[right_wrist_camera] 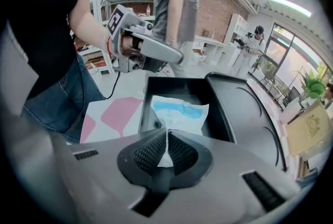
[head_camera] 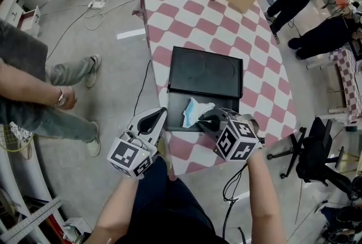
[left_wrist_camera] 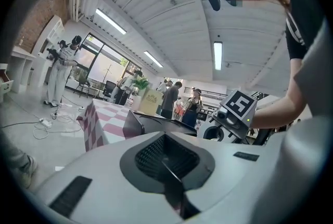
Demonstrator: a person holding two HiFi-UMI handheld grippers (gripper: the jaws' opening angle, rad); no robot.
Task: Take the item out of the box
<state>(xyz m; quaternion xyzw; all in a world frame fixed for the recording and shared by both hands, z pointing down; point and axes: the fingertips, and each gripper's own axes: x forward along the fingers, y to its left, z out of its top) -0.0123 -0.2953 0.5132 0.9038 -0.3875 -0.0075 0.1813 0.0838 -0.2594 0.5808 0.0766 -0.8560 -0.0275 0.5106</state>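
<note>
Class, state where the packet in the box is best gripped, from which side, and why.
Pinch its near edge, coming from above on the person's side. The packet is thin and flat, so only an edge fits between jaws, and the lid lies open on the far side of the box. The right gripper is shut on that edge.

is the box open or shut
Open. The lid lies flat behind the box, and its inside shows, with the packet pinched in the right gripper.
</note>
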